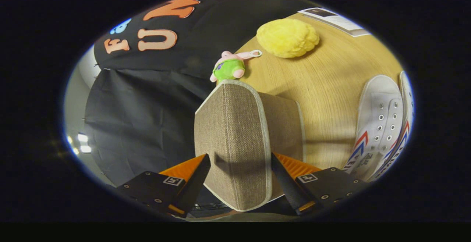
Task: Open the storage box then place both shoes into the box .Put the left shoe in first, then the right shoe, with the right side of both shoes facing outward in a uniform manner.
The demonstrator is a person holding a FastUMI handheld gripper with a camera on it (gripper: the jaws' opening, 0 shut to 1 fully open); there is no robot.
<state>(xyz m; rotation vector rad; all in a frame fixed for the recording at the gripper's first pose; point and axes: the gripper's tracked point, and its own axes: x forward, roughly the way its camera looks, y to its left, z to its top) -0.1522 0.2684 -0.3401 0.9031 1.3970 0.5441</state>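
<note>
My gripper [241, 168] had its jaws spread on either side of the storage box lid [235, 139], contact unclear. The lid stood raised at frame centre, long axis running toward the top. Both shoes [381, 131] lay at right on the table [323, 80], toes pointing up-frame.

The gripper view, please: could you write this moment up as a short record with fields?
gripper: gripper with its fingers on either side of the lid, seemingly pressing it
held item: beige woven fabric lid with pale piping, raised on edge
shoes: pair of white canvas lace-up shoes with red and blue stripes, on the table beside the lid
beyond the lid: small pink and green plush toy; yellow fluffy round cushion
surface: light wooden table
task stage: box being opened; shoes not yet moved
</note>
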